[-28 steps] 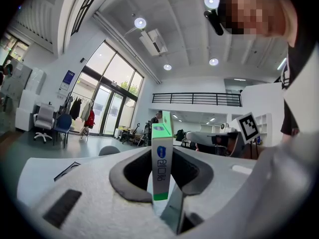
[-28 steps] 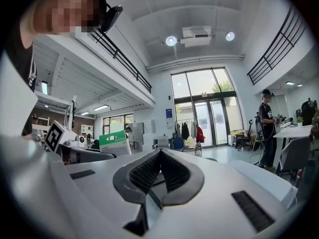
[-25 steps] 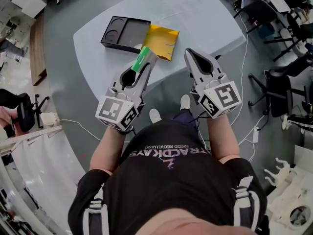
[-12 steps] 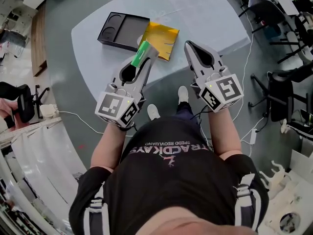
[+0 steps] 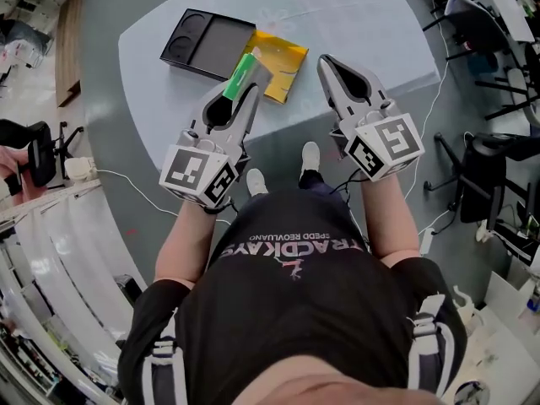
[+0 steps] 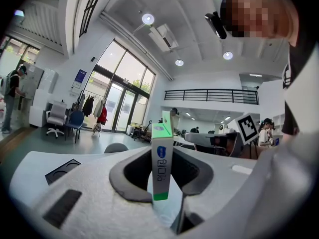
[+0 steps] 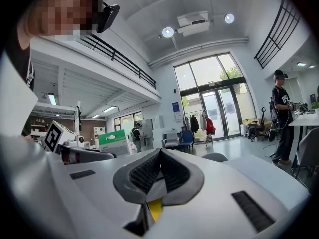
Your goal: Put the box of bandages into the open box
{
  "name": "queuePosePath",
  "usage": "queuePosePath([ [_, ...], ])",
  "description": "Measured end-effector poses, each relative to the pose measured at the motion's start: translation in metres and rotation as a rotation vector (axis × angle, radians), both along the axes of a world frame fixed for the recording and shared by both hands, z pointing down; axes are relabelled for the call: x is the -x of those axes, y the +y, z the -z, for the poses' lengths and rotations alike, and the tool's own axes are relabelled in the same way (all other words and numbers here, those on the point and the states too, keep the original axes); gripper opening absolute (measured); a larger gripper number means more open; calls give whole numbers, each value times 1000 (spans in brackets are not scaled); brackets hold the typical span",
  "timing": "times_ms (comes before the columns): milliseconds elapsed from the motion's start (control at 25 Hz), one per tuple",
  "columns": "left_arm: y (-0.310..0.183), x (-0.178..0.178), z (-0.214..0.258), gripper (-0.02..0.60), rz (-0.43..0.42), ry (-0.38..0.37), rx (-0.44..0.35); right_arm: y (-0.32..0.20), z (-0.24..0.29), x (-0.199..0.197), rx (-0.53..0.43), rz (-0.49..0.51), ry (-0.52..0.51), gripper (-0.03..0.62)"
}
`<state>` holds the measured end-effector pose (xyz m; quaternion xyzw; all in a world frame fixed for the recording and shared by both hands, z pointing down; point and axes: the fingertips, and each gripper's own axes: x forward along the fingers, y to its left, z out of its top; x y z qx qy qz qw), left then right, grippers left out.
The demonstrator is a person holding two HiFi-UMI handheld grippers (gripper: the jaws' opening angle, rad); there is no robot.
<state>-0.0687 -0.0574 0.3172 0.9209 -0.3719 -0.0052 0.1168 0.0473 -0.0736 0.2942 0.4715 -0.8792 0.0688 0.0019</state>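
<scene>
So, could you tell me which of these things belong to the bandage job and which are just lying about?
In the job: box of bandages, clamped in the left gripper; black open box on the table.

Lying about: yellow sheet beside the black box; right gripper, shut and empty; office chair on the floor.

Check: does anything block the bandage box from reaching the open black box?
Nothing visible does. The left tool holds the bandage box just short of the open black box; the yellow packet lies flat beside that box, not between.
</scene>
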Motion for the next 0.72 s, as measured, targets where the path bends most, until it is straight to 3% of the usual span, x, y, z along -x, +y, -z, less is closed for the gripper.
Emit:
queuePosePath([
  [720, -46, -47, -16, 101, 242, -32, 45, -69, -22, -30, 64, 267, -31, 11],
])
